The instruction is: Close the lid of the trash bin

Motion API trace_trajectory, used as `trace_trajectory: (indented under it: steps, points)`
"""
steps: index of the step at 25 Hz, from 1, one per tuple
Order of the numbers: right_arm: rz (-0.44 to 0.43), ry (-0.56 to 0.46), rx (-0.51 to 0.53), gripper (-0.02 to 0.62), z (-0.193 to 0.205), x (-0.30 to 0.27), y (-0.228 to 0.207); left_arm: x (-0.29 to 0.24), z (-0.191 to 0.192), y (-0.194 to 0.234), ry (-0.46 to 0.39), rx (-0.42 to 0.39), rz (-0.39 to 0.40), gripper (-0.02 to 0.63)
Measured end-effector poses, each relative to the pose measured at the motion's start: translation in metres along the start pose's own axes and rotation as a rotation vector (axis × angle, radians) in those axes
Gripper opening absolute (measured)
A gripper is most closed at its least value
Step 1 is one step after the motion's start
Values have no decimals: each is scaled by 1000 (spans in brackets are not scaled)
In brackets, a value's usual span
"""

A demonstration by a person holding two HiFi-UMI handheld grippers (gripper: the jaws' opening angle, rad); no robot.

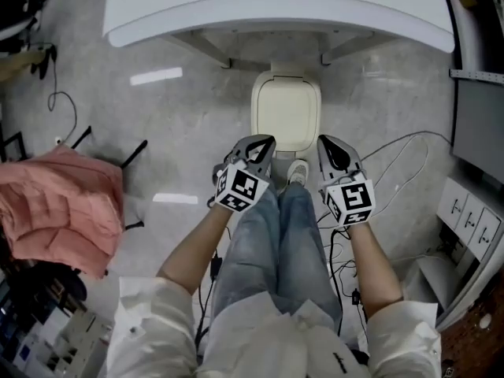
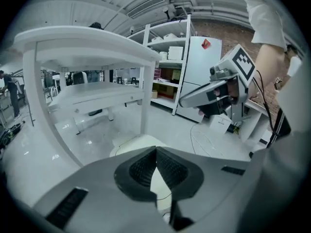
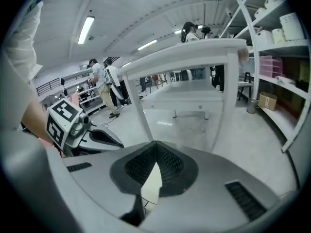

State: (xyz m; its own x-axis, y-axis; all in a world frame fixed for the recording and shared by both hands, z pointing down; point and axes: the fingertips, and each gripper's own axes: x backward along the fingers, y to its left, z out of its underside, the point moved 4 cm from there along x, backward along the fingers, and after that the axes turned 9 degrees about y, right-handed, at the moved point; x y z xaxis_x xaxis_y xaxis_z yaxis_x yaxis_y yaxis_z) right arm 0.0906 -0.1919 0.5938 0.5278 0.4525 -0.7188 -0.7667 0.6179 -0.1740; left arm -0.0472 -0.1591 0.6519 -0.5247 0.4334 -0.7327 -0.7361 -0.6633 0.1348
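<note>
A cream trash bin (image 1: pixel 286 110) stands on the grey floor just in front of the white table, its lid lying flat and closed on top. My left gripper (image 1: pixel 268 142) hangs above and just left of the bin's near edge, shut with nothing between its pads. My right gripper (image 1: pixel 324 142) hangs to the bin's right, also shut and empty. Neither touches the bin. In the left gripper view the bin lid (image 2: pixel 133 144) shows below the closed jaws, and the right gripper (image 2: pixel 187 100) is at the right. The right gripper view shows the left gripper (image 3: pixel 114 141) at the left.
A white table (image 1: pixel 276 10) spans the far side, its legs flanking the bin. A chair with pink cloth (image 1: pixel 59 211) stands at the left. Cables (image 1: pixel 394 160) trail on the floor at the right, beside white shelving (image 1: pixel 468 215). The person's legs and a shoe (image 1: pixel 296 172) are just behind the bin.
</note>
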Motion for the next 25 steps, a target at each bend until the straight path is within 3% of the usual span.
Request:
trace_trajectory:
  steps: [7, 18, 25]
  points:
    - [47, -106, -56, 18, -71, 68, -12, 57, -67, -4, -76, 48, -36, 25]
    - [117, -245, -80, 18, -196, 205, -25, 177, -203, -6, -173, 50, -99, 25]
    - [140, -311, -68, 18, -235, 289, -7, 261, -246, -34, -242, 46, -128, 25]
